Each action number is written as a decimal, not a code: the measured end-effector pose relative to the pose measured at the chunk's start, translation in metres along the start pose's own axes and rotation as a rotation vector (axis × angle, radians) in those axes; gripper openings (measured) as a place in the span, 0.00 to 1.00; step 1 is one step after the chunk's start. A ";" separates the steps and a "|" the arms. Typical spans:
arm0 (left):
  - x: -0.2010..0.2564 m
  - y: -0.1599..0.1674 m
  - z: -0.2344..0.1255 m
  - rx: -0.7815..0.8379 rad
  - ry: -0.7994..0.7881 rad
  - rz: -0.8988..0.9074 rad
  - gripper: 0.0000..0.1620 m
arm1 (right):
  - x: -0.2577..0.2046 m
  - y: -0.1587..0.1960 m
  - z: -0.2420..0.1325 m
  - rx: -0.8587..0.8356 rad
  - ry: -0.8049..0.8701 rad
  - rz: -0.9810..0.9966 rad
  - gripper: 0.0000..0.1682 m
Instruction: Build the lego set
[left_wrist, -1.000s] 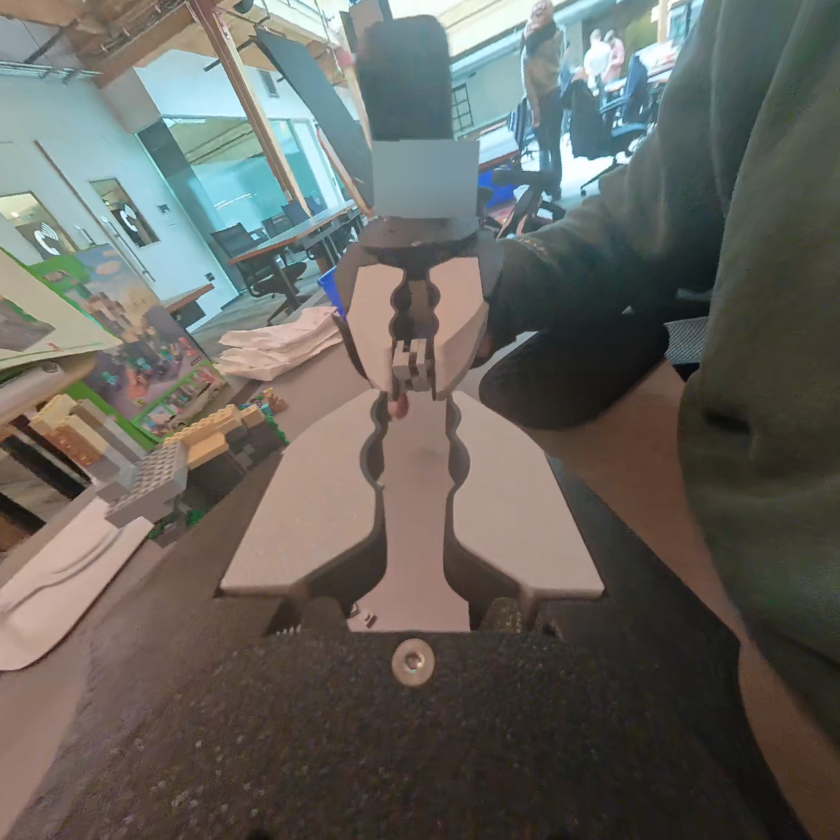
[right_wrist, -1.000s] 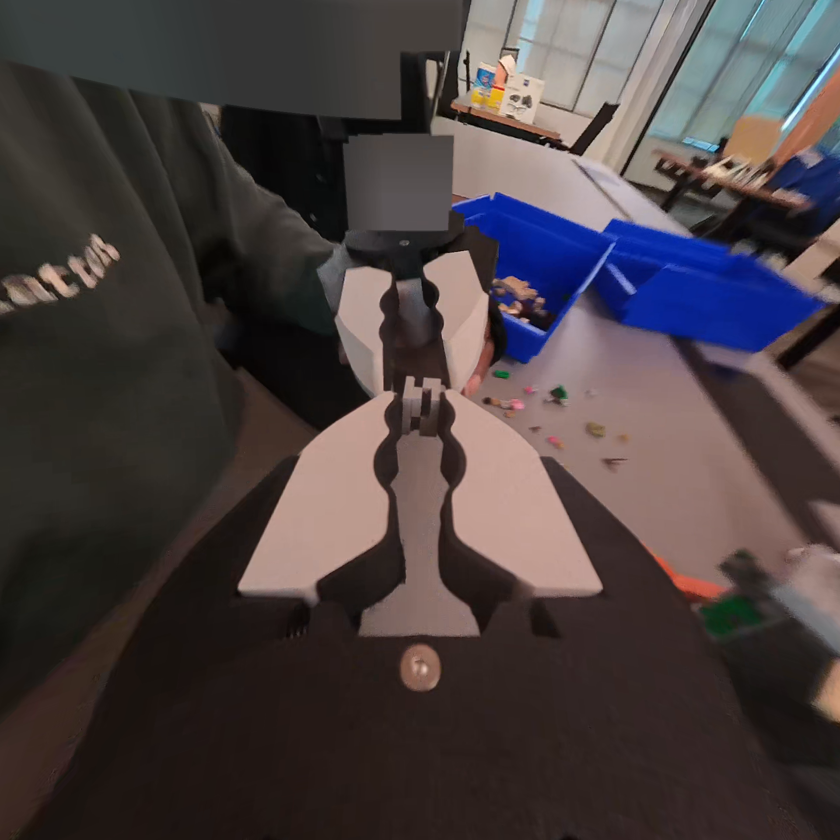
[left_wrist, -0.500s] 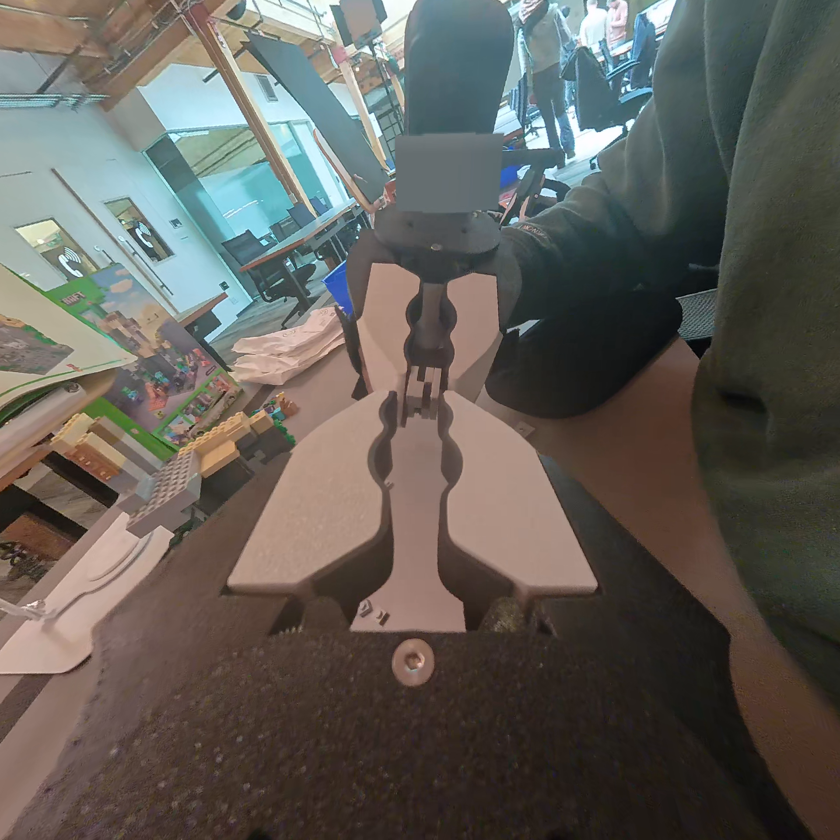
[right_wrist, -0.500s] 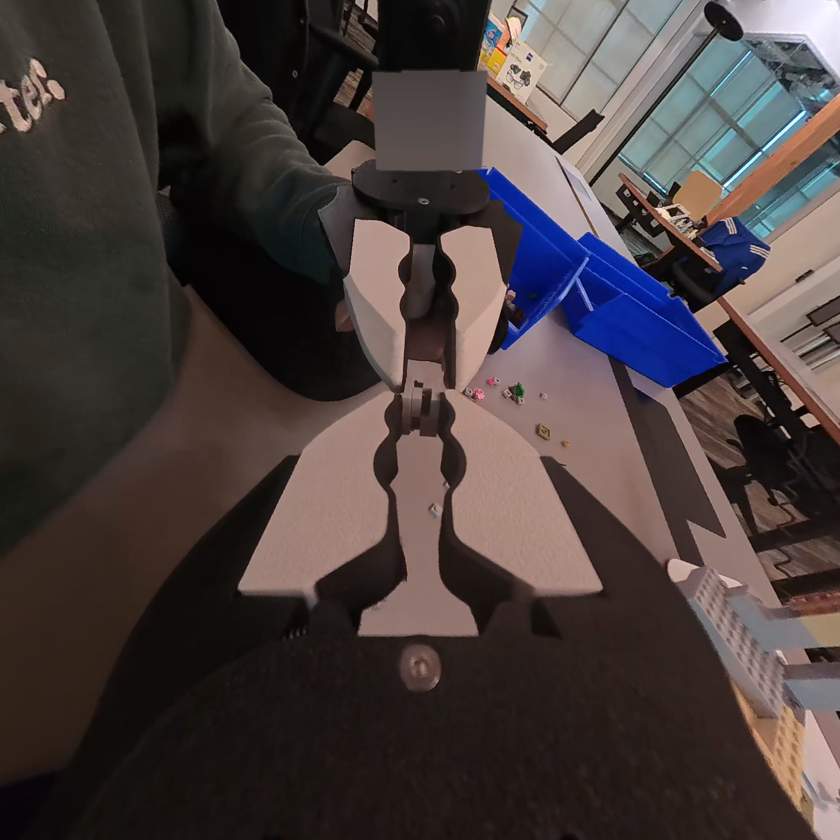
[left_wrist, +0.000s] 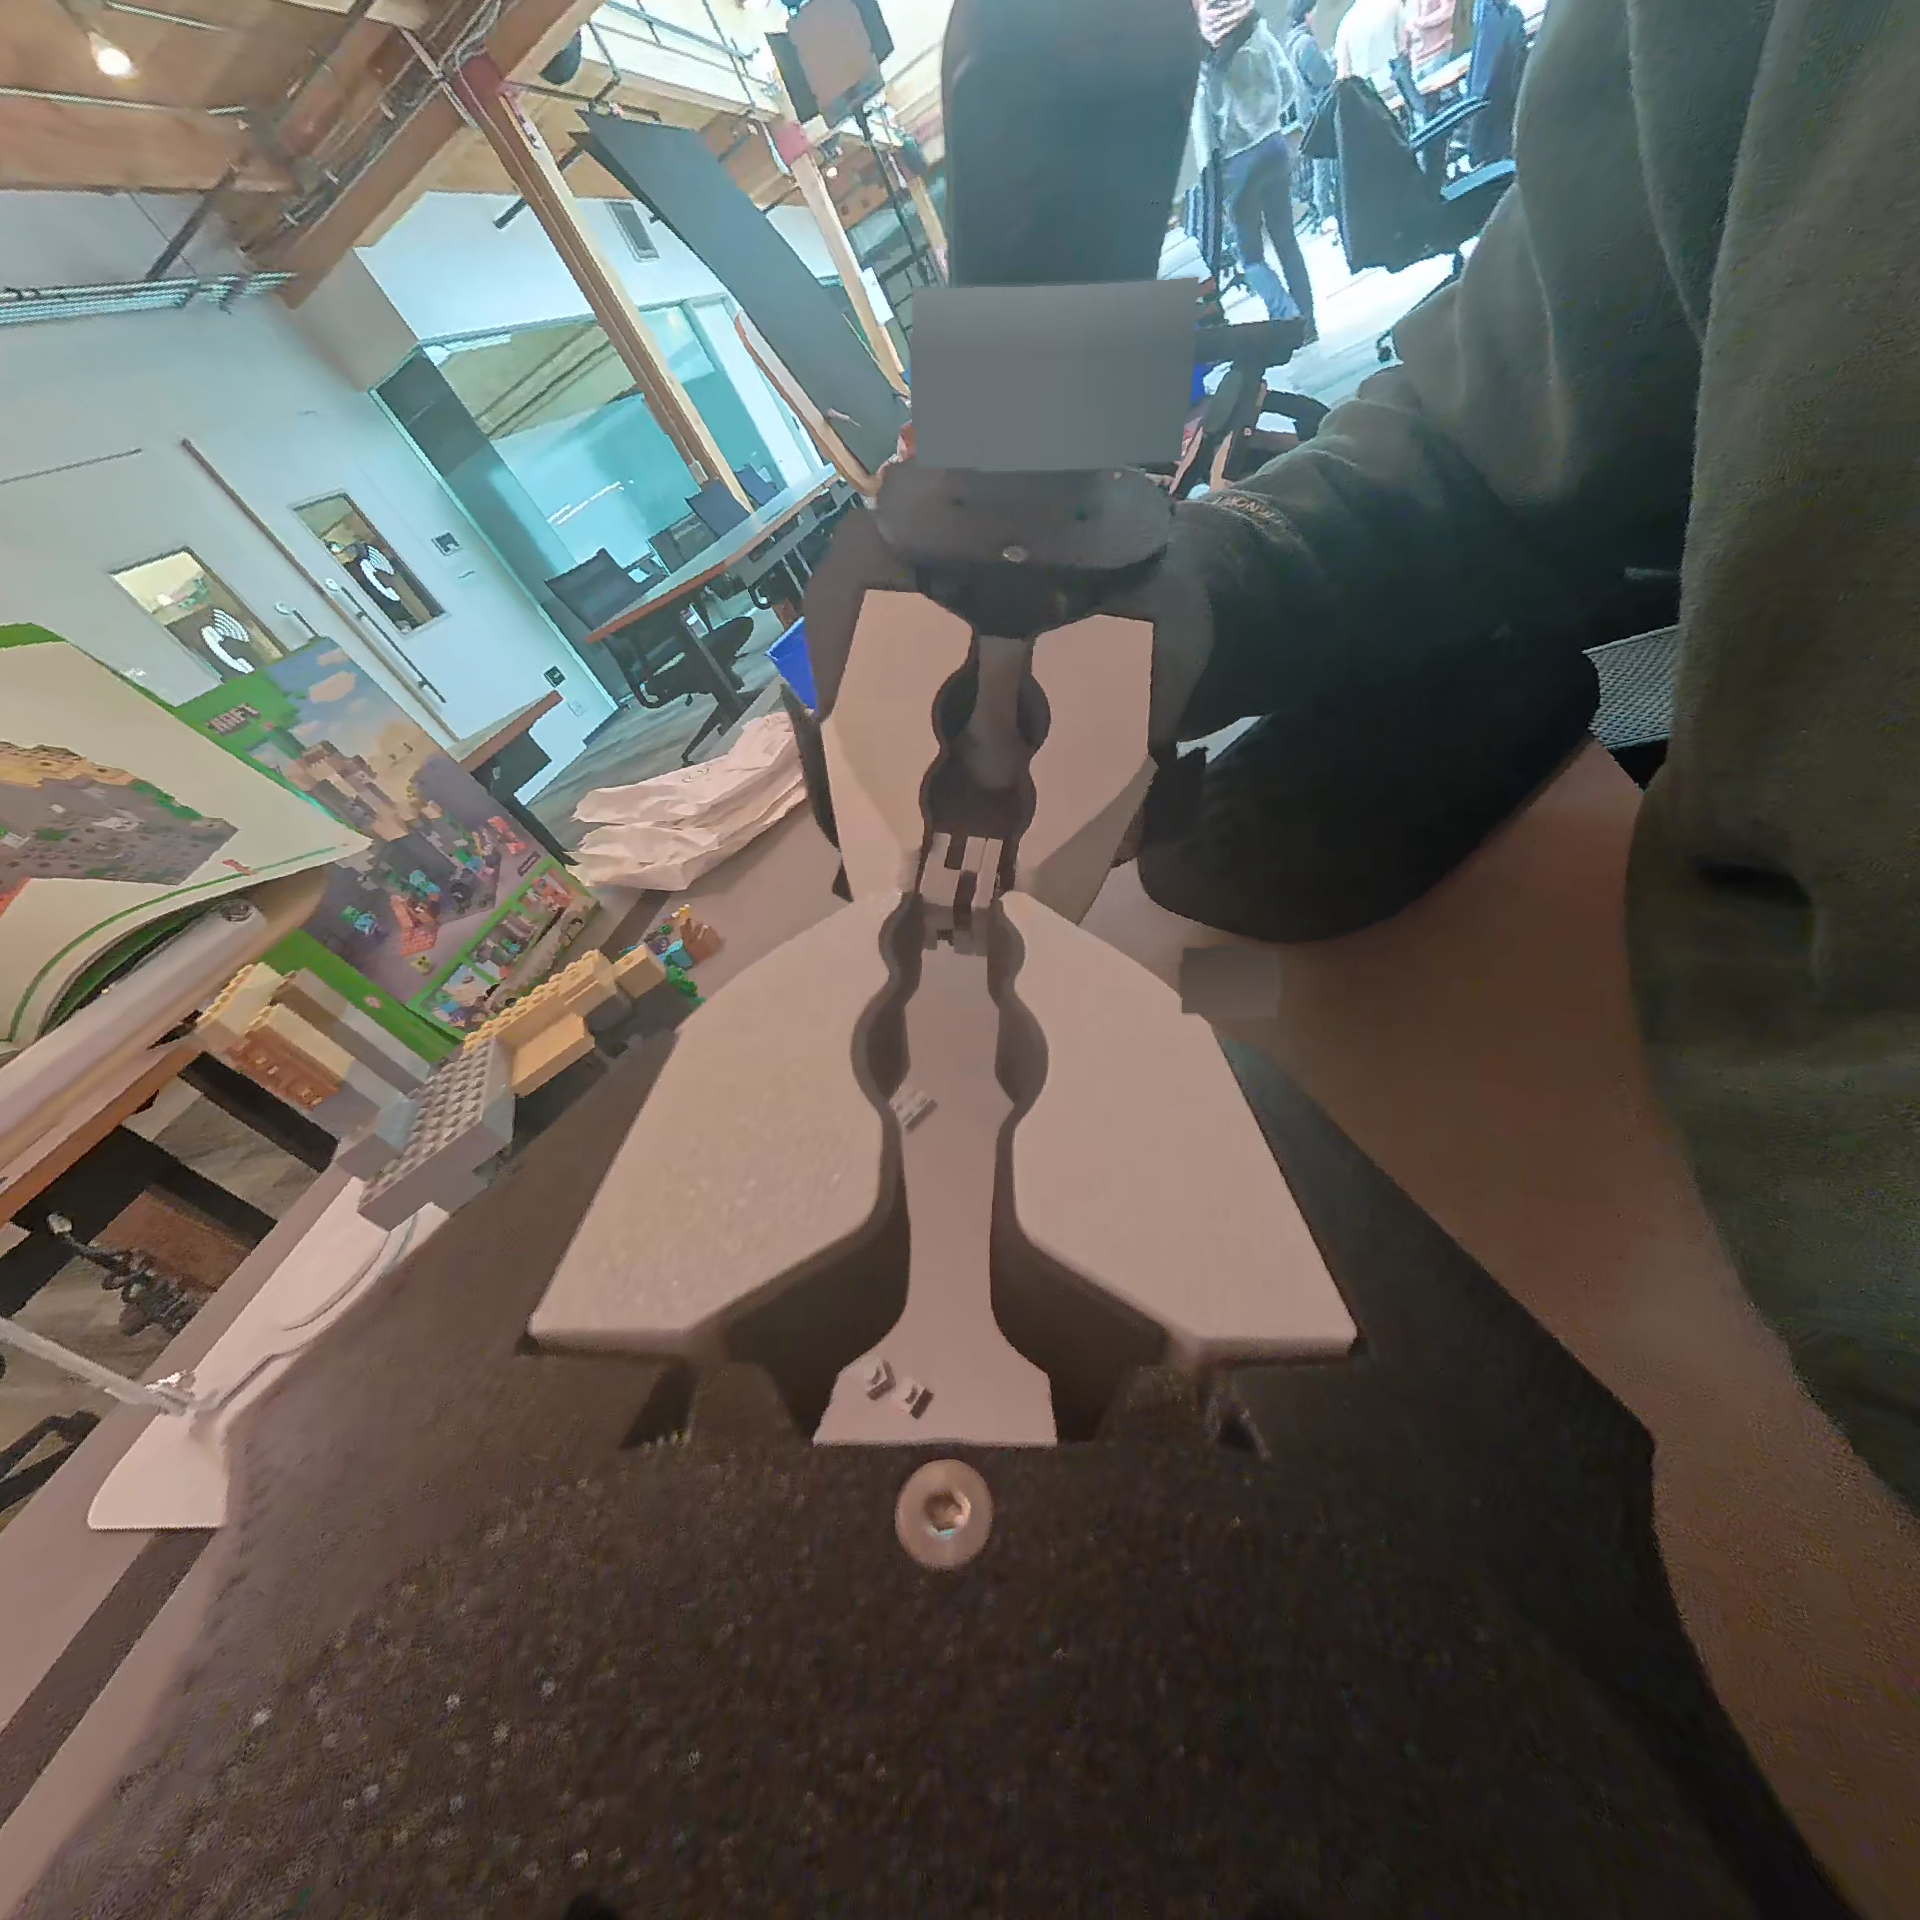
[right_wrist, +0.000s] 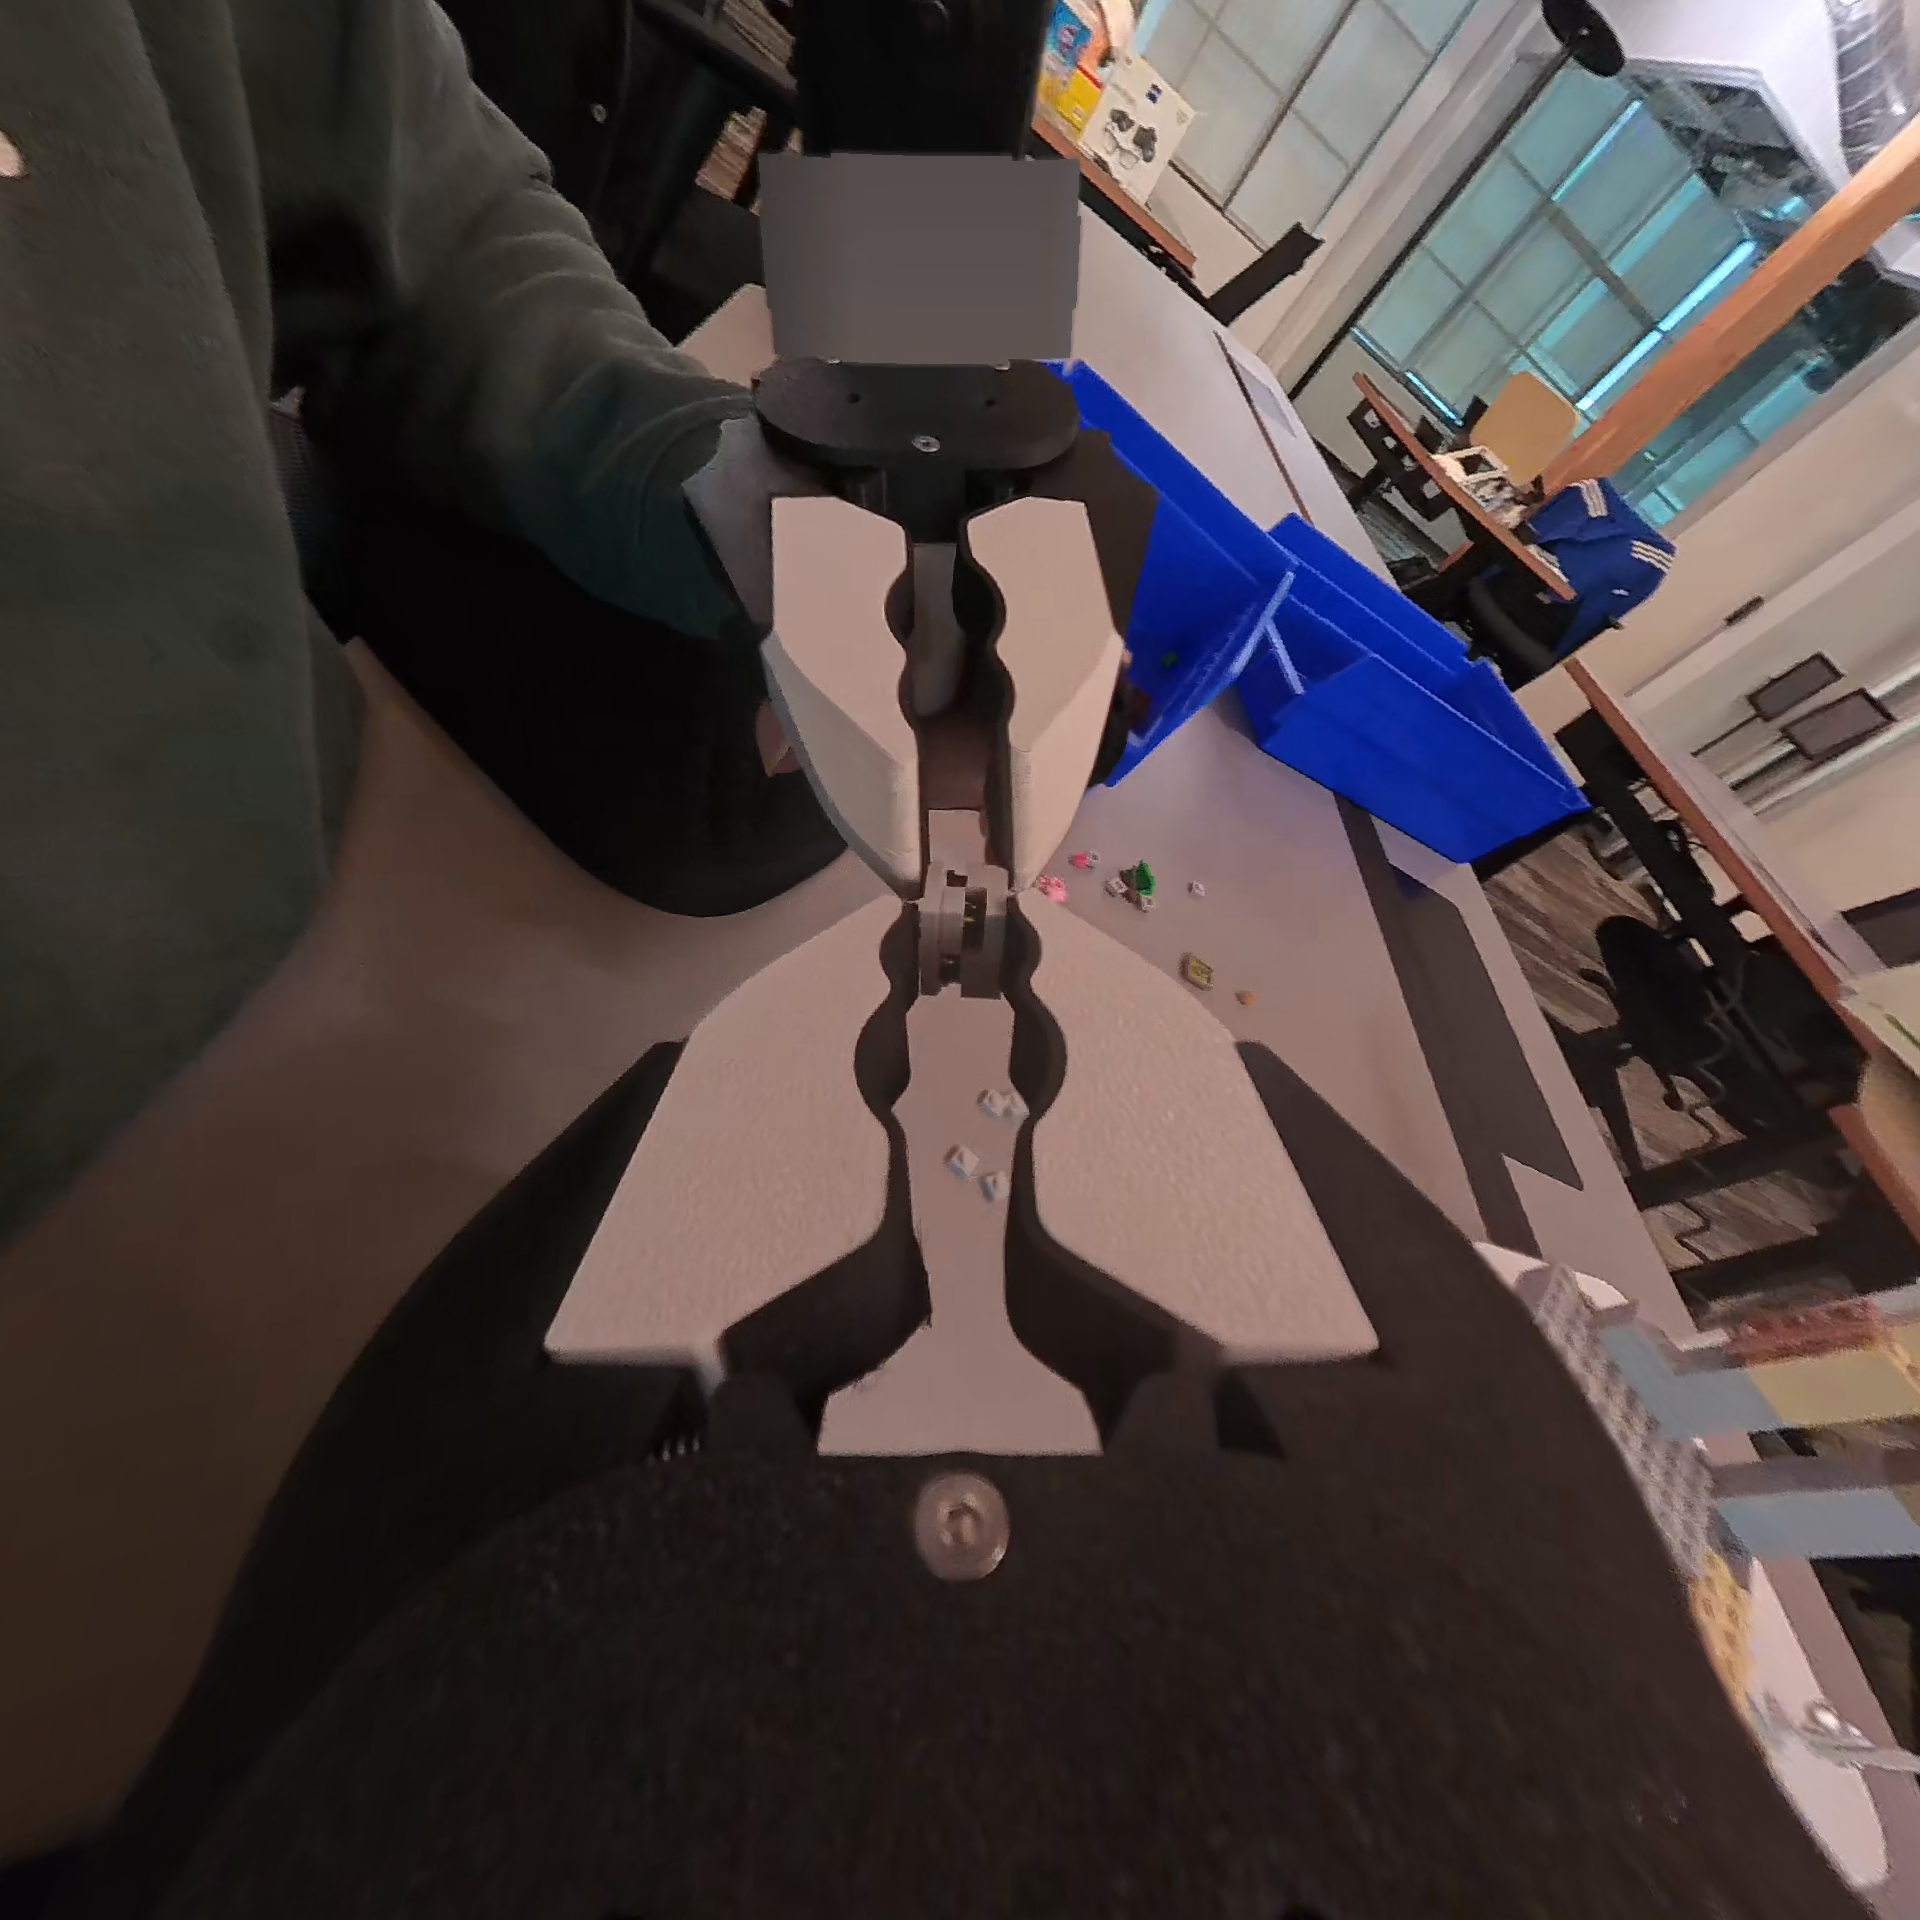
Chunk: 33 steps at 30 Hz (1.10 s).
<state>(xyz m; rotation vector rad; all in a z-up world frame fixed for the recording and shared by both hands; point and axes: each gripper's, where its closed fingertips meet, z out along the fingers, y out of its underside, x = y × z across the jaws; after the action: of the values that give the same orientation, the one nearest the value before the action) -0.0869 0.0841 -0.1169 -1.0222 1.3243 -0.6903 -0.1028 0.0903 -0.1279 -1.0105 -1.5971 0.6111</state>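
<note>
Office workbench (right_wrist: 1226, 1039), loose bits scattered. Right gripper (right_wrist: 961, 940) pinching small grey lego piece (right_wrist: 958, 935) mid-air above it; left gripper (left_wrist: 954, 914) tips meeting same piece, grip unclear. Piece likely light, rigid, slippery; best held on flat sides.

Grippers facing tip to tip w/ lego piece (right_wrist: 961, 940) sitting btwn; bins (right_wrist: 1340, 665) lying behind, loose bits (right_wrist: 1132, 883) before them.
</note>
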 end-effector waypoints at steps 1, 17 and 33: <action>-0.001 -0.001 -0.001 0.011 -0.003 -0.002 0.07 | 0.002 -0.001 0.001 -0.005 0.014 -0.003 0.09; -0.005 -0.016 -0.007 0.142 0.019 -0.089 0.07 | 0.007 -0.015 -0.007 0.023 0.081 -0.054 0.09; 0.001 -0.008 -0.004 0.082 0.048 -0.068 0.08 | -0.001 -0.006 -0.003 0.030 0.012 0.024 0.08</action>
<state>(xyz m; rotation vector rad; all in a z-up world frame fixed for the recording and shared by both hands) -0.0894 0.0789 -0.1101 -0.9936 1.2969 -0.8177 -0.1018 0.0865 -0.1227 -1.0109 -1.5626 0.6420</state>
